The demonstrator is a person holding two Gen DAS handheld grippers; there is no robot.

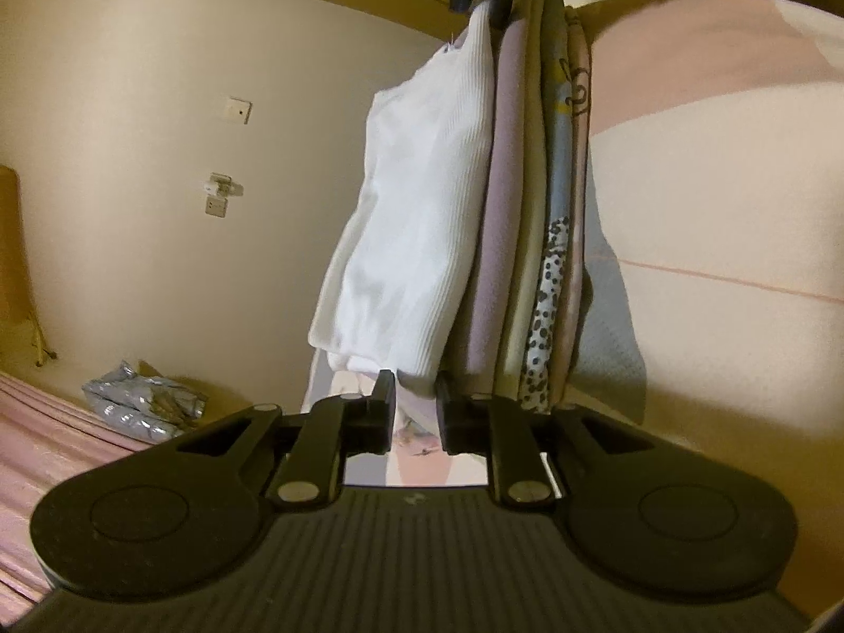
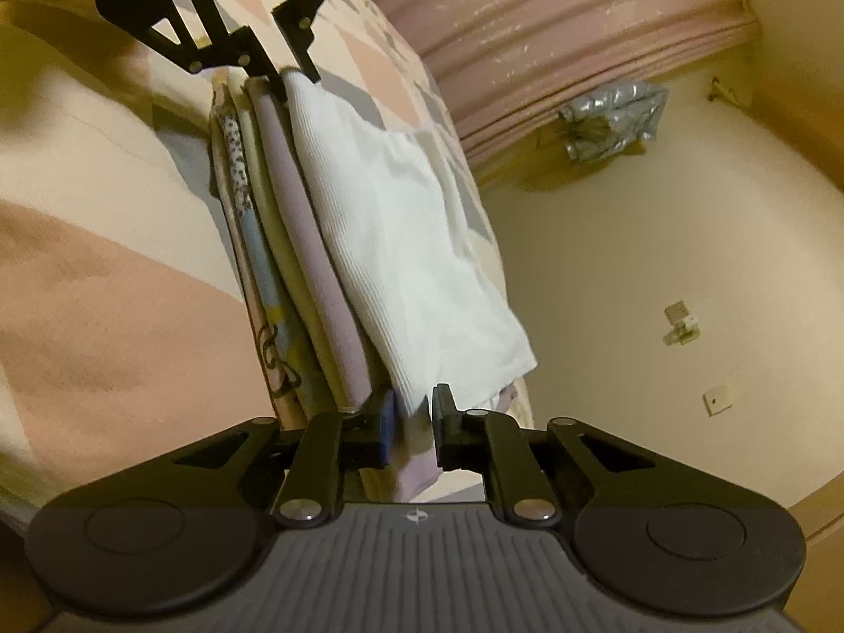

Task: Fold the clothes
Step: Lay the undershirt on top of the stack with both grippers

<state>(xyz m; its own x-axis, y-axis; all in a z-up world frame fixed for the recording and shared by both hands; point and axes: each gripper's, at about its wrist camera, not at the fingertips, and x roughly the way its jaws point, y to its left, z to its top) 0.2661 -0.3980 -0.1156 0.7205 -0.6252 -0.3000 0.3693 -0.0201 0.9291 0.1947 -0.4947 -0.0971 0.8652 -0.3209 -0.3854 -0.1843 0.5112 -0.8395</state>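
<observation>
A folded white ribbed garment (image 1: 416,211) lies on a stack of folded clothes (image 1: 533,242) in lilac, cream, blue and spotted fabric. My left gripper (image 1: 414,406) is shut on the near end of the white garment. My right gripper (image 1: 485,5) grips its far end at the top of the left wrist view. In the right wrist view my right gripper (image 2: 414,416) is shut on the white garment (image 2: 411,242) beside the stack (image 2: 295,264), and my left gripper (image 2: 287,74) holds the opposite end.
The stack rests against a bed cover (image 2: 89,264) with pink, cream and grey patches. Pink curtains (image 2: 569,37) hang behind. A crumpled silver bag (image 2: 612,116) lies on the cream surface (image 2: 659,242) with wall sockets (image 2: 680,327).
</observation>
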